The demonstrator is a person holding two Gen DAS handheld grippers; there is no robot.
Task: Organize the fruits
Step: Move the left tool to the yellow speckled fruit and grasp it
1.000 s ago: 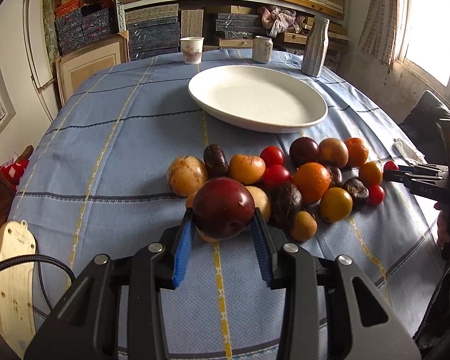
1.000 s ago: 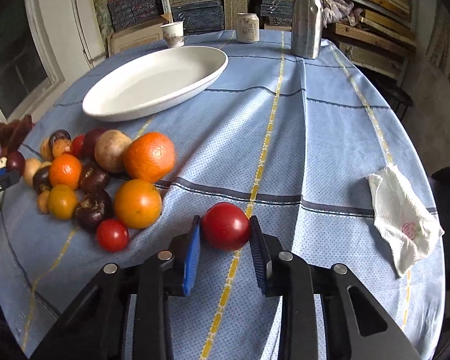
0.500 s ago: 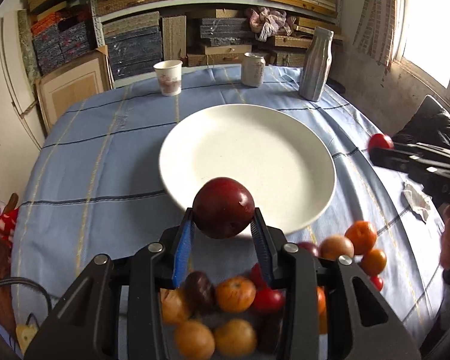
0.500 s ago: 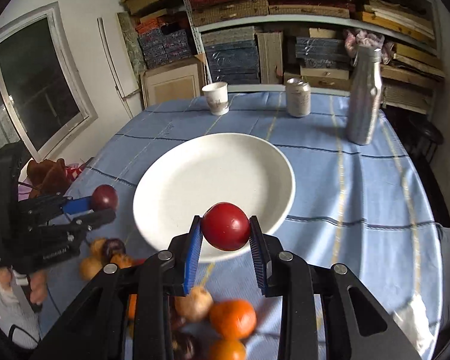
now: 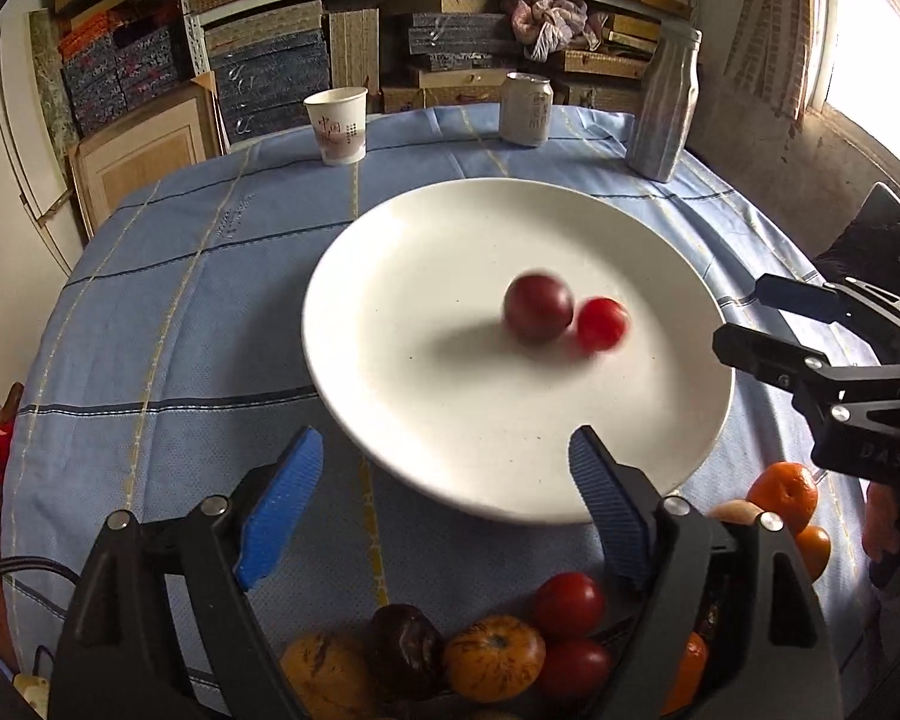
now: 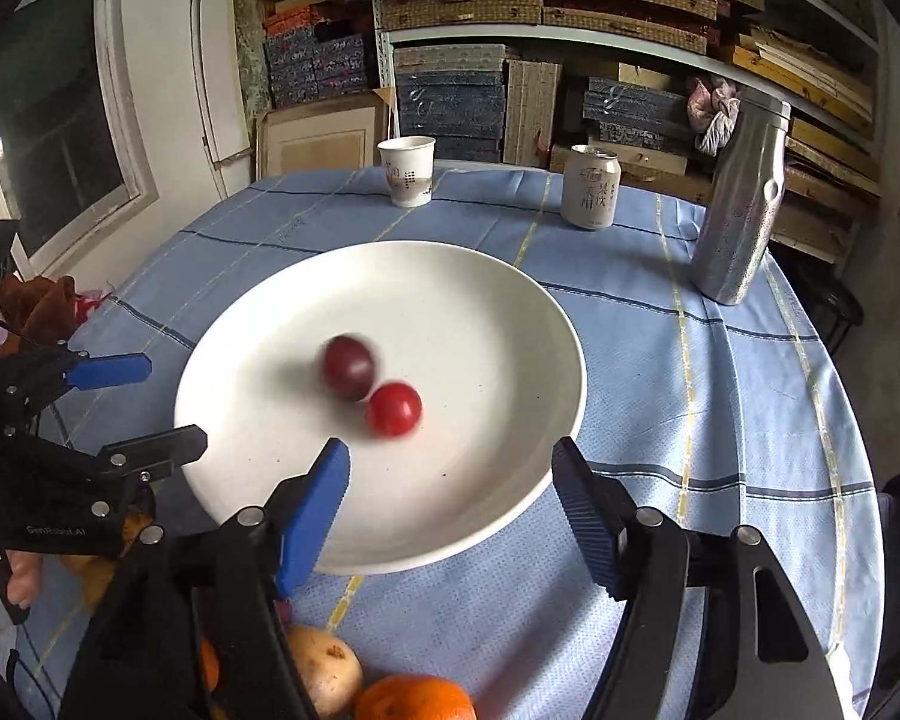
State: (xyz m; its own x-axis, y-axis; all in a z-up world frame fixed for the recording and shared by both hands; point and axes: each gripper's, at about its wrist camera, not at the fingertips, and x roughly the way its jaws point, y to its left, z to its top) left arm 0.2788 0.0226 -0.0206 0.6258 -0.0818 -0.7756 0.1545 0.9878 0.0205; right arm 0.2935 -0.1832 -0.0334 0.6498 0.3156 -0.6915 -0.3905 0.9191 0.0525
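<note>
A dark red plum (image 5: 537,306) (image 6: 348,366) and a bright red tomato (image 5: 601,324) (image 6: 393,408) lie side by side, blurred, on the white plate (image 5: 426,420) (image 6: 498,468). My left gripper (image 5: 444,480) (image 6: 129,405) hangs over the plate's near rim, jaws opening, nothing between them. My right gripper (image 6: 450,477) (image 5: 756,324) is at the plate's right edge, jaws also opening and bare. A heap of oranges, tomatoes and dark fruits (image 5: 498,654) (image 6: 384,690) sits on the blue tablecloth (image 5: 168,372) below both grippers.
At the table's far side stand a paper cup (image 5: 336,125) (image 6: 407,170), a drink can (image 5: 527,108) (image 6: 591,186) and a metal bottle (image 5: 666,102) (image 6: 741,198). Shelves of boxes fill the wall behind. A hand (image 5: 879,516) holds the right gripper.
Both grippers carried their fruit from the heap to over the plate, then opened. The plum and the tomato dropped onto the plate and now lie loose there.
</note>
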